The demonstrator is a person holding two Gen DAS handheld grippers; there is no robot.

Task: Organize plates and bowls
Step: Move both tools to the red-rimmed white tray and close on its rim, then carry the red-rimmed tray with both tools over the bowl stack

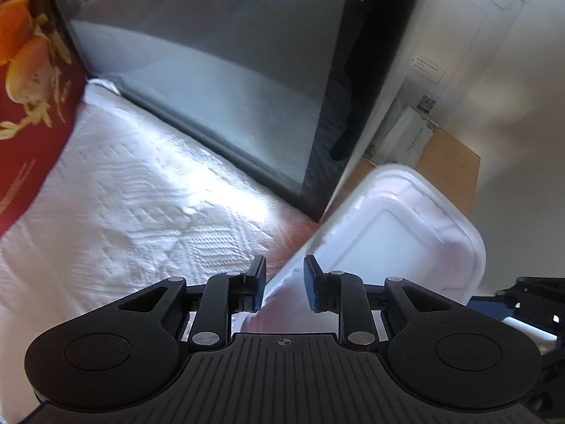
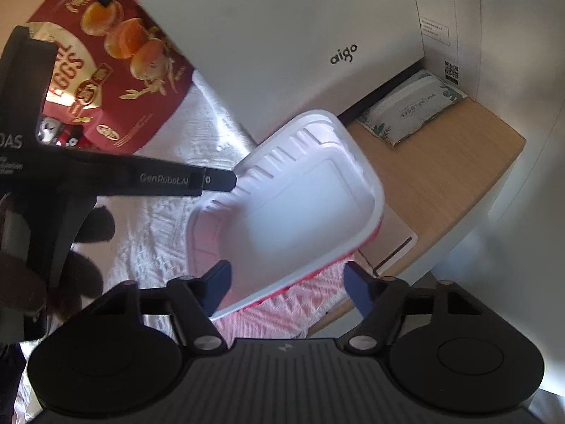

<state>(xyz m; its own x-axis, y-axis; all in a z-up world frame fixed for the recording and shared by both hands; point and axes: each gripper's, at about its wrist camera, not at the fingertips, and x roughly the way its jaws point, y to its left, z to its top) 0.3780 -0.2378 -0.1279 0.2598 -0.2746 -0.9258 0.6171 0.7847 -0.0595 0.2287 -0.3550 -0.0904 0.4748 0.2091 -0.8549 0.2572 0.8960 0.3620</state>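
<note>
A white rectangular plastic tray [image 1: 395, 233] with a red outside lies tilted over the white cloth beside the computer case. In the right wrist view the tray [image 2: 300, 205] has its near edge raised, with red showing beneath. My left gripper [image 1: 285, 284] is open, and the tray's thin rim runs through the gap without filling it. From the right wrist view, one of its fingers [image 2: 219, 180] rests at the tray's far-left rim. My right gripper [image 2: 287, 284] is open around the tray's near corner. Its pads do not visibly press.
A red egg box [image 2: 116, 81] stands at the left on the textured white cloth [image 1: 123, 194]. The white computer case [image 2: 282, 35] with a dark glass side [image 1: 219, 88] blocks the back. A tissue pack [image 2: 413, 109] lies on the wooden tabletop [image 2: 452, 176]. A dark-gloved hand [image 2: 21, 293] holds the left gripper.
</note>
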